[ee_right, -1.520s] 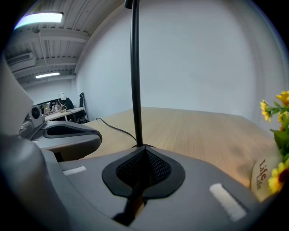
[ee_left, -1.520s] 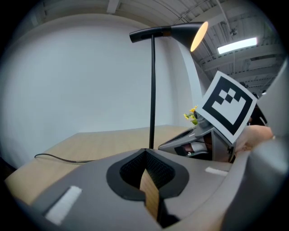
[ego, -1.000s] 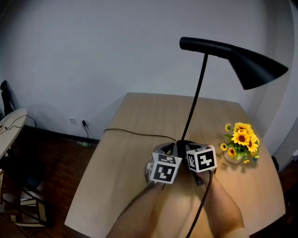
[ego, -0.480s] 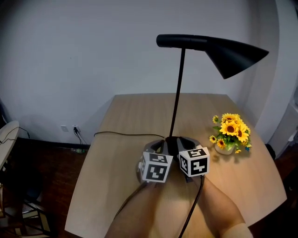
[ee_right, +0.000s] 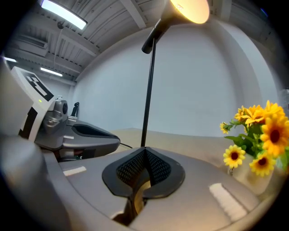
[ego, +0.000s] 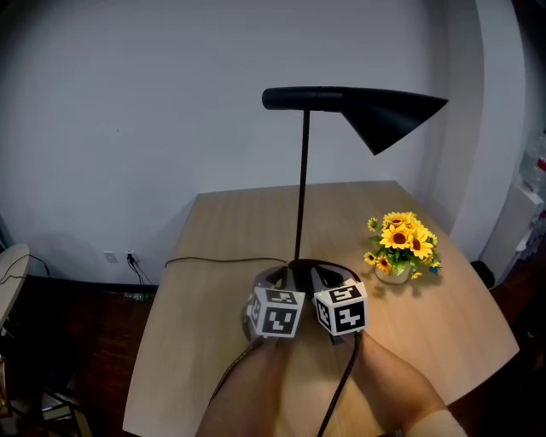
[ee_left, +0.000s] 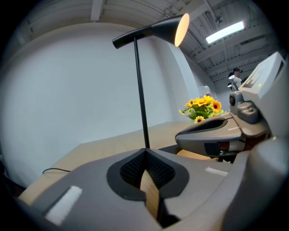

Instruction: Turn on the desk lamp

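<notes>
A black desk lamp stands on the wooden table [ego: 223, 224], with a thin pole [ego: 300, 188], a cone shade [ego: 394, 115] and a dark round base [ego: 300, 266]. The shade's inside glows warm in the left gripper view [ee_left: 179, 28] and in the right gripper view [ee_right: 189, 9]. My left gripper [ego: 275, 280] and right gripper [ego: 328, 280] sit side by side at the base, one on each side of the pole. Both are shut with nothing between the jaws, which meet tip to tip in each gripper view [ee_left: 144, 151] [ee_right: 144, 149]. The base is mostly hidden behind them.
A small pot of sunflowers [ego: 397, 247] stands to the right of the lamp. The lamp's black cord [ego: 222, 259] runs left across the table to its edge. A white wall is behind the table, dark floor to the left.
The head view has swung, so the lamp and the flowers sit further left in the frame. Both grippers stay together at the lamp's base.
</notes>
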Tool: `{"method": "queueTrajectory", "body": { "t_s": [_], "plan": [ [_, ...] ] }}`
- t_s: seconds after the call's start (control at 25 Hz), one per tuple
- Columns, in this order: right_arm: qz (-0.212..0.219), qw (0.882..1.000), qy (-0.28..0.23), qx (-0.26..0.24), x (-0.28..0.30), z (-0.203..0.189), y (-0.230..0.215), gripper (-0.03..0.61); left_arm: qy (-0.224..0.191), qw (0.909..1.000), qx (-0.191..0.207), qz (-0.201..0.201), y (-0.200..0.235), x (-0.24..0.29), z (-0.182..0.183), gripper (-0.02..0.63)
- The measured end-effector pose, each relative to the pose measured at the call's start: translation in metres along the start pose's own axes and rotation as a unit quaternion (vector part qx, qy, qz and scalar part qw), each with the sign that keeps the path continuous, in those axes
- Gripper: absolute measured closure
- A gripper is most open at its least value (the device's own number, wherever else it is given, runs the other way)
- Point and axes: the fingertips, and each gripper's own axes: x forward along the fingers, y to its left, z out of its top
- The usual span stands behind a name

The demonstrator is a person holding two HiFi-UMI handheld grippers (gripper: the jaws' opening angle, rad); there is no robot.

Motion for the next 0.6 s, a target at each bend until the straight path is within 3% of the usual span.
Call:
{"method": "queueTrajectory", "body": {
  "t_s": [0.2,0.6],
  "plan": [
    [-0.007,1.000,-0.006,0.017,-0.015,-0.003,-0.003,0.578,0.006,0.9996,0.028,0.003,-0.010,-0.007,0.000,0.614],
    [-0.011,1.000,-0.007,0.025,-0.049,-0.011,0.006,0.578,-0.003,0.9999,-0.011,-0.004,-0.018,-0.044,-0.010,0.614]
  ]
}}
